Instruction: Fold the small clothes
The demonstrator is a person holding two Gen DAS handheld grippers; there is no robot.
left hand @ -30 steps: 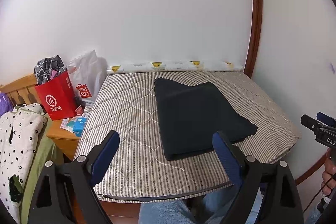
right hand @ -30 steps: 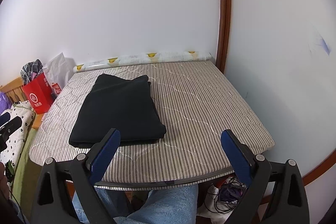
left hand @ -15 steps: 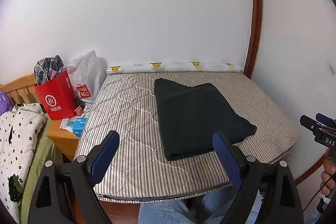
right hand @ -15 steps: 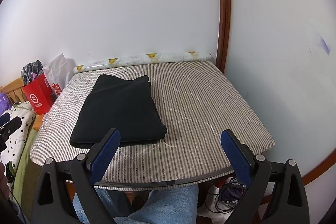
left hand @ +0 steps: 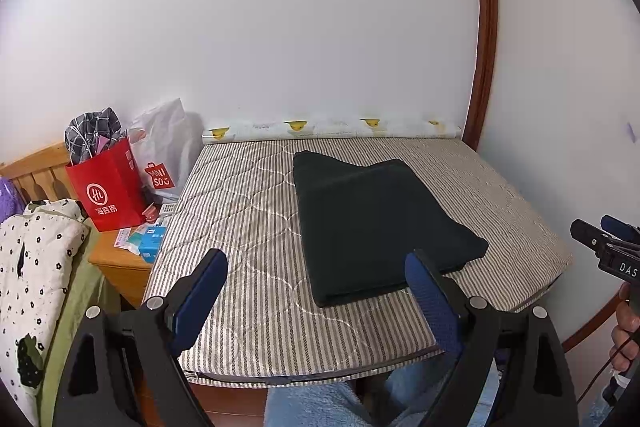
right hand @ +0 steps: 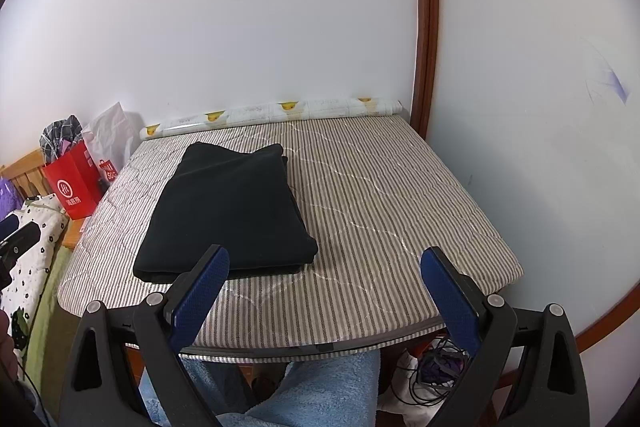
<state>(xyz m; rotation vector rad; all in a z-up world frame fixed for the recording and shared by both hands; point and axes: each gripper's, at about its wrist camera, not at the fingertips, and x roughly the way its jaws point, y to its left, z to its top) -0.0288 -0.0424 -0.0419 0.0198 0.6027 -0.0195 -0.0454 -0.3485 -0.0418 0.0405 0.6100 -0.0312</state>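
Lying flat on the striped mattress [left hand: 248, 211] is a dark garment [left hand: 372, 223], already folded into a thick rectangle with doubled layers showing at its near edge, so the folding of this piece is looking finished or very nearly so; whether another fold or another garment is waiting cannot be told. The left claw [left hand: 316, 291] is hanging above the near edge of the bed with its blue pads standing wide apart and nothing between them, and the right claw [right hand: 324, 287] is doing the same, jaws spread and empty, neither one touching the cloth. The left wrist view is showing things that the right wrist view is barely catching: a wooden nightstand [left hand: 116, 263] with small boxes on it, beside a red paper bag [left hand: 106, 187] and a white plastic bag [left hand: 164, 147]. The right wrist view is showing the garment's right-hand folded edge and a tangle of cables [right hand: 432, 375] on the floor under the bed's corner.
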